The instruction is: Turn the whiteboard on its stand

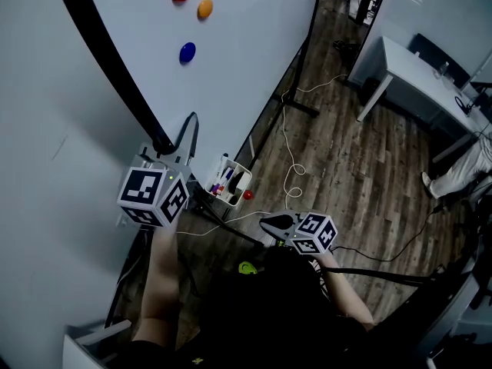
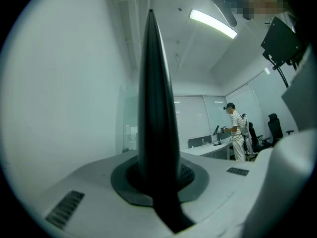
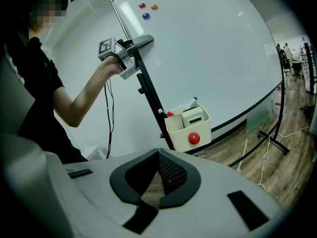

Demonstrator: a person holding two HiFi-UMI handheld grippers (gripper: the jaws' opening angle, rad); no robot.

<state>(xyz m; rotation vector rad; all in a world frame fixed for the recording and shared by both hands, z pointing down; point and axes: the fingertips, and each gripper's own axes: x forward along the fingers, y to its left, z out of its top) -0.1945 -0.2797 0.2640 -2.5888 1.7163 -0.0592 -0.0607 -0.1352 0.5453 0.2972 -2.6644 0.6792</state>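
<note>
The big whiteboard (image 1: 238, 44) on its stand carries red, orange and blue magnets (image 1: 187, 51). Its black side frame (image 1: 115, 68) runs down to my left gripper (image 1: 175, 146), which is shut on that frame. In the left gripper view the frame (image 2: 156, 108) stands edge-on between the jaws of the left gripper (image 2: 158, 180). The right gripper view shows the left gripper (image 3: 134, 43) clamped on the frame of the board (image 3: 213, 58). My right gripper (image 1: 273, 223) hangs lower, away from the board, over the wooden floor. In its own view the right gripper (image 3: 158, 155) is shut with nothing in it.
A cream marker box (image 1: 229, 183) with a red magnet hangs at the board's lower corner. The stand's black foot (image 1: 300, 108) and white cables (image 1: 292, 177) lie on the floor. A white desk (image 1: 415, 75) stands at the back right, and a person (image 2: 237, 133) stands further off.
</note>
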